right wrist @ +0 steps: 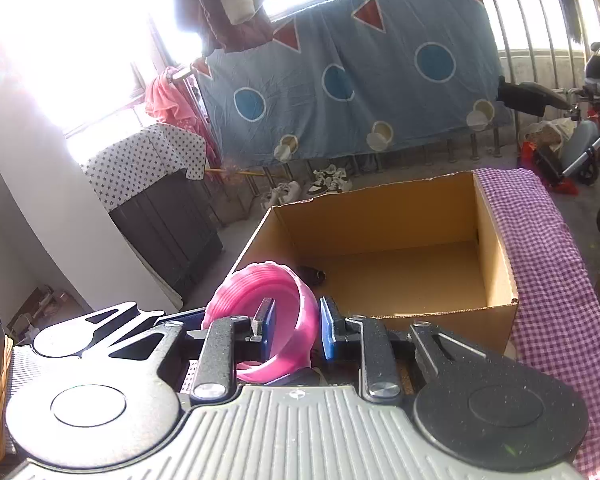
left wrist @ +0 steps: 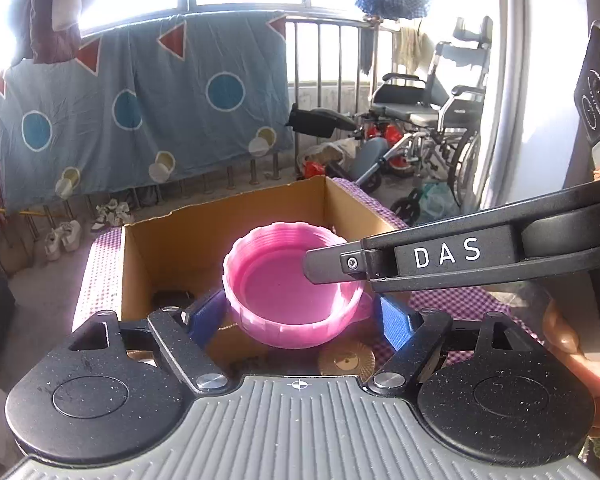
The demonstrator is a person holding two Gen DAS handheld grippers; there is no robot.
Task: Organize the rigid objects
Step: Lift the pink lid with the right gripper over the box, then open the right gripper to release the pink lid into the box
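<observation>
Straddling pink lid wall, right tool pinches it; left tool released beneath, above cardboard box.

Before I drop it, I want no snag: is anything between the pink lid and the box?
Nothing visible. The lid hangs at the open box's near rim, and the box floor is mostly bare except a small dark item.

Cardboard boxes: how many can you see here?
1. The open cardboard box sits on the purple checked cloth, just beyond the pink lid. A brown edge at far right might be another.
</observation>
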